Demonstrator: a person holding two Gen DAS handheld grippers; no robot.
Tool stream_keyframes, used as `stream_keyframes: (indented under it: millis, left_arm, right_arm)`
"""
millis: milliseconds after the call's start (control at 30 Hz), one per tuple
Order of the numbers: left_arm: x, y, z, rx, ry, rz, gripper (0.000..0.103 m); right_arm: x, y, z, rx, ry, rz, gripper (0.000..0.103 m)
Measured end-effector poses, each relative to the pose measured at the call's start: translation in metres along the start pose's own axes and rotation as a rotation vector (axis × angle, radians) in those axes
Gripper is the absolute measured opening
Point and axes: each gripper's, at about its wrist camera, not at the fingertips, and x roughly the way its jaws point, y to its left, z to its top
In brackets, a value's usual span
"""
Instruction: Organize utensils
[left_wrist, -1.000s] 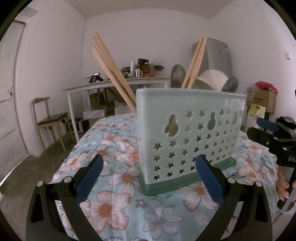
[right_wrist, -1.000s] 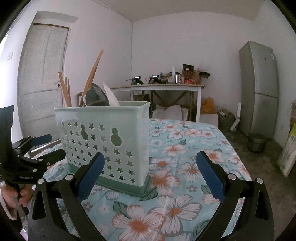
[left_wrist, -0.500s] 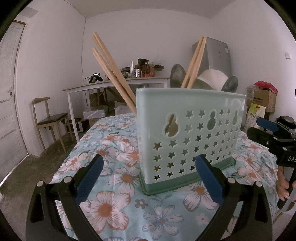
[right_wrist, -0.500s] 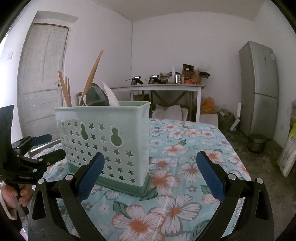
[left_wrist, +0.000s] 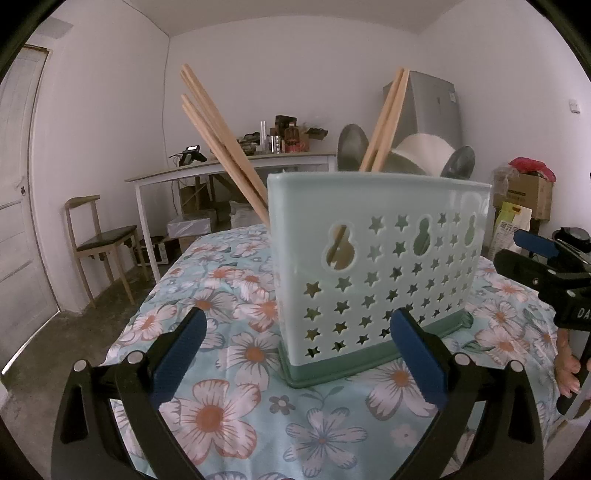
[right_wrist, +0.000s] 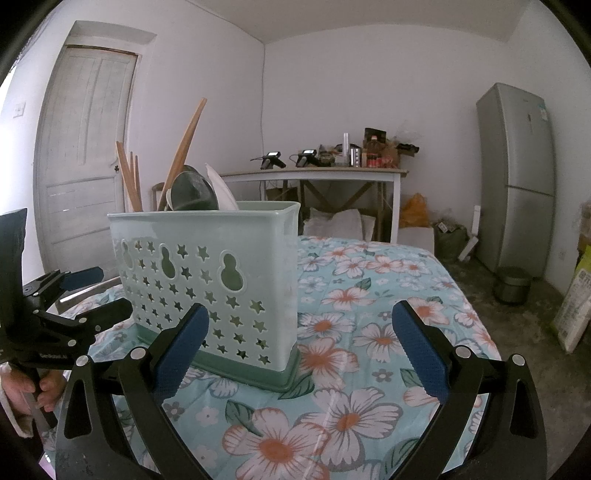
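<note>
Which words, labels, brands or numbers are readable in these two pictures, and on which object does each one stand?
"DA", cut off by the picture edge: white letters on the black right gripper, left wrist view.
White print on the black left gripper: too small to read.
Print on the yellow-green bag: blurred.
Label on the grey refrigerator: too small.

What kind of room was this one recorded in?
Probably a plain room in a home, used partly for storage: a refrigerator by the wall, a table with a floral tablecloth holding a utensil basket, and cardboard boxes stacked in a corner.
</note>
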Motion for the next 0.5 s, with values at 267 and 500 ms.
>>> stream_keyframes:
  millis: [267,500]
  left_arm:
    - [0.0004,0.0003,0.0005,0.001,0.001,0.001,0.098]
    - [0.0005,0.0003,0.0006,0.001,0.001,0.0,0.098]
  right_arm:
    - [-0.0001,-0.0002,0.0,0.0,0.0,0.001,0.095]
    - [0.0001,0.0006,0.0002,0.0,0.0,0.0,0.095]
